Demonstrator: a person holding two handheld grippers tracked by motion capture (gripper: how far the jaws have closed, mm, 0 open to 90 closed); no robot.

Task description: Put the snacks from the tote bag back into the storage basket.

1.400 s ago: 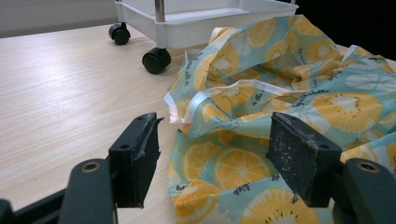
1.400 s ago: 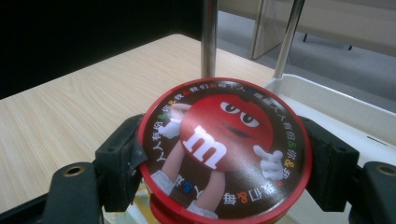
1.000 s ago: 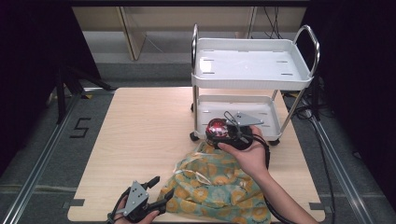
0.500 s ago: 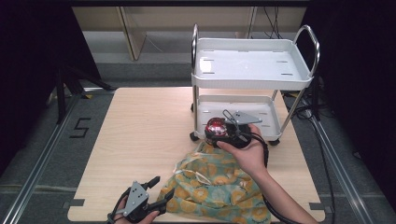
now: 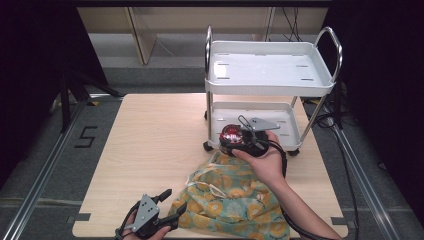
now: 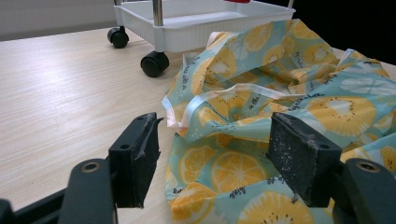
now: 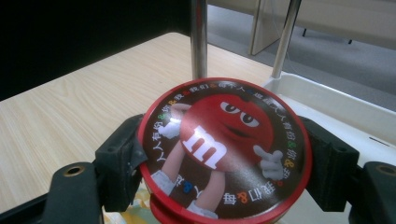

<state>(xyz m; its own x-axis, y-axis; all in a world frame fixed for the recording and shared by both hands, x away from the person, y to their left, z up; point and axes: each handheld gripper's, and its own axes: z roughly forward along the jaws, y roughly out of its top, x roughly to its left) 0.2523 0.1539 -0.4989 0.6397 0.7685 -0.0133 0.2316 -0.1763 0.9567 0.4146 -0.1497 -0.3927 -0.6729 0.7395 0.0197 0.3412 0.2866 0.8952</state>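
Lab-type recording room, not a home.
Bare pale wood table [image 5: 165,150] on grey carpet w/ metal floor rails [image 5: 45,175], a "5" marker [image 5: 84,137] on the floor, black curtains [image 5: 35,60] both sides, white 2-tier trolley [image 5: 270,75], cables [image 5: 290,17] at back.

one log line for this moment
right tool: shut on tin, by cart lower shelf | left tool: open, at bag edge | bag: on table

the cart [image 5: 270,75] stands at the counter's [image 5: 150,150] far right; the cloth bag [image 5: 235,200] lies before it, the tin [image 5: 232,135] at the cart's lower shelf edge.
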